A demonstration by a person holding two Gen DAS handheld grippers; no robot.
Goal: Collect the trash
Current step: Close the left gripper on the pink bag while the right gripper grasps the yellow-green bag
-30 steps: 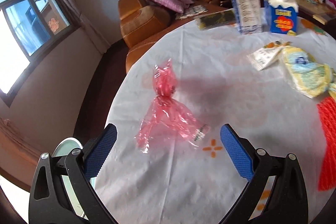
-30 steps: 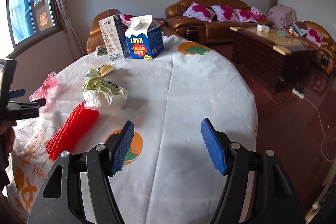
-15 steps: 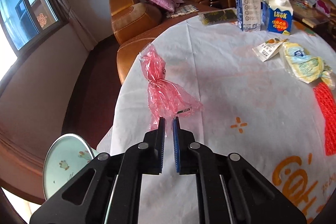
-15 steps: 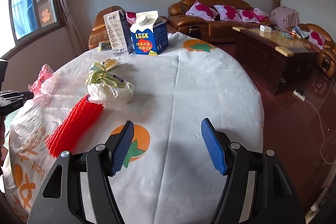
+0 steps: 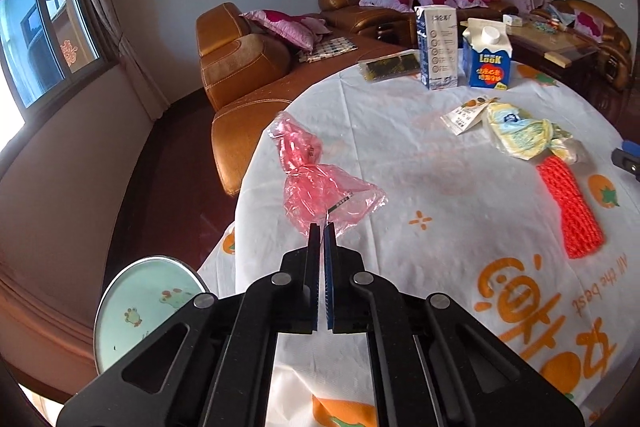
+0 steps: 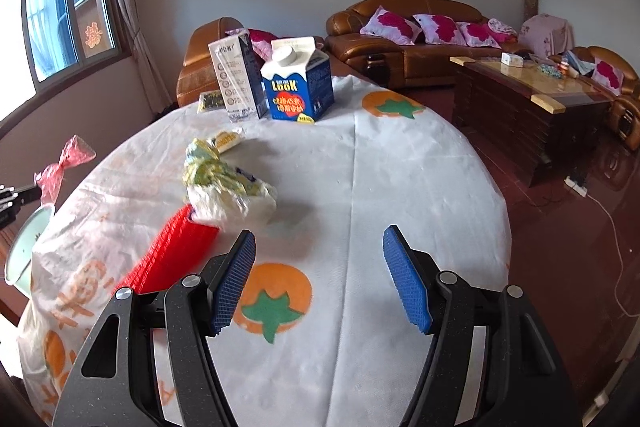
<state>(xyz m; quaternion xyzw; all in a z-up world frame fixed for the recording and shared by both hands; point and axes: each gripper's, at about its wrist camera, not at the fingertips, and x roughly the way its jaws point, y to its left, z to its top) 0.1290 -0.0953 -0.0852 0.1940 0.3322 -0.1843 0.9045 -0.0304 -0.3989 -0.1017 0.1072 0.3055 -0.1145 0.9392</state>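
My left gripper [image 5: 321,225] is shut on the near edge of a crumpled pink plastic wrapper [image 5: 316,183], lifted off the table's left rim; the same pink wrapper [image 6: 64,163] hangs at the far left of the right wrist view. My right gripper [image 6: 318,255] stands open over the white tablecloth [image 6: 360,187] with nothing between its fingers. A red foam net [image 5: 570,207] and a crumpled yellow-white bag [image 5: 524,135] lie on the table; the red net [image 6: 172,251] sits just left of my right gripper.
Two cartons, a tall white one [image 5: 436,47] and a blue one [image 5: 490,57], stand at the far side beside a dark packet [image 5: 390,65] and a small paper wrapper [image 5: 464,115]. A pale green bin [image 5: 140,311] sits below the left table edge. Brown sofas [image 5: 248,67] lie beyond.
My left gripper shut on the pink wrapper's near edge and lifted it back from the table. The right gripper stayed open and still.
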